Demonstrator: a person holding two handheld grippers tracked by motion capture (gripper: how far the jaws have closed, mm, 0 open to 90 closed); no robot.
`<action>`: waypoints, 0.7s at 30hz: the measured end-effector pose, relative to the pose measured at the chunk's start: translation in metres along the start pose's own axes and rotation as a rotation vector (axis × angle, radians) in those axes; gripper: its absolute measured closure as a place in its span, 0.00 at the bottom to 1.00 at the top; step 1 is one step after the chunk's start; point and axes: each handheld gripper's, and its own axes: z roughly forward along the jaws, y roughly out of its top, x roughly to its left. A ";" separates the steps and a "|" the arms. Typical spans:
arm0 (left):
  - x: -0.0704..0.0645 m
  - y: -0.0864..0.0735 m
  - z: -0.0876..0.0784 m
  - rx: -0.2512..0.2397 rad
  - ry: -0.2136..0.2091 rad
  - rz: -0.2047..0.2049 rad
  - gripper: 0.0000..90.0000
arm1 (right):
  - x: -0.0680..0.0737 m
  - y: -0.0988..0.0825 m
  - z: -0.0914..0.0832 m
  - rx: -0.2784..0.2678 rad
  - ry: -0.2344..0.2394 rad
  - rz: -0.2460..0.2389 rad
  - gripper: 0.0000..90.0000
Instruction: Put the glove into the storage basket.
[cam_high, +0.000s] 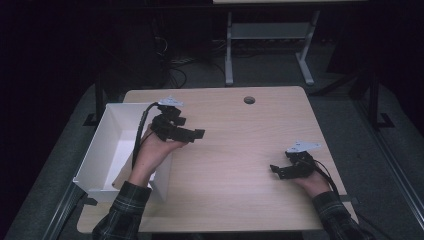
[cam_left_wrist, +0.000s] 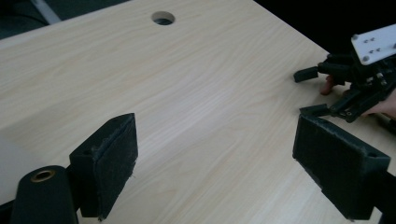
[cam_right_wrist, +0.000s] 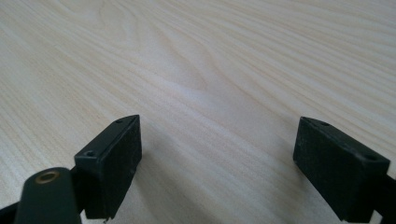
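Wooden table (cam_high: 235, 150) bare; white bin (cam_high: 107, 150) at left (beside left hand-held gripper (cam_high: 192, 136)).

Worktop (cam_high: 235, 165) — open box (cam_high: 107, 150) at its left edge; cable hole (cam_high: 249, 100) near the far edge, centre; left gripper (cam_high: 192, 134) just right of the box; right gripper (cam_high: 277, 171) at the near right, well apart

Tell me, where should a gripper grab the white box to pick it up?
Probably the box's right wall, the thin upright side nearest the left gripper. The box is open on top, so one jaw could slip inside and one outside, coming straight down. Both grippers are open and hold nothing.
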 end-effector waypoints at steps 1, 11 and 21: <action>-0.003 -0.001 0.004 -0.001 -0.004 0.002 0.15 | 0.000 0.000 0.000 0.000 0.000 0.000 0.17; -0.029 -0.014 0.044 0.017 -0.025 0.029 0.15 | 0.000 0.000 0.000 0.001 0.002 -0.003 0.17; -0.039 -0.036 0.073 0.021 -0.036 0.067 0.15 | 0.000 0.000 0.000 0.001 0.003 -0.004 0.16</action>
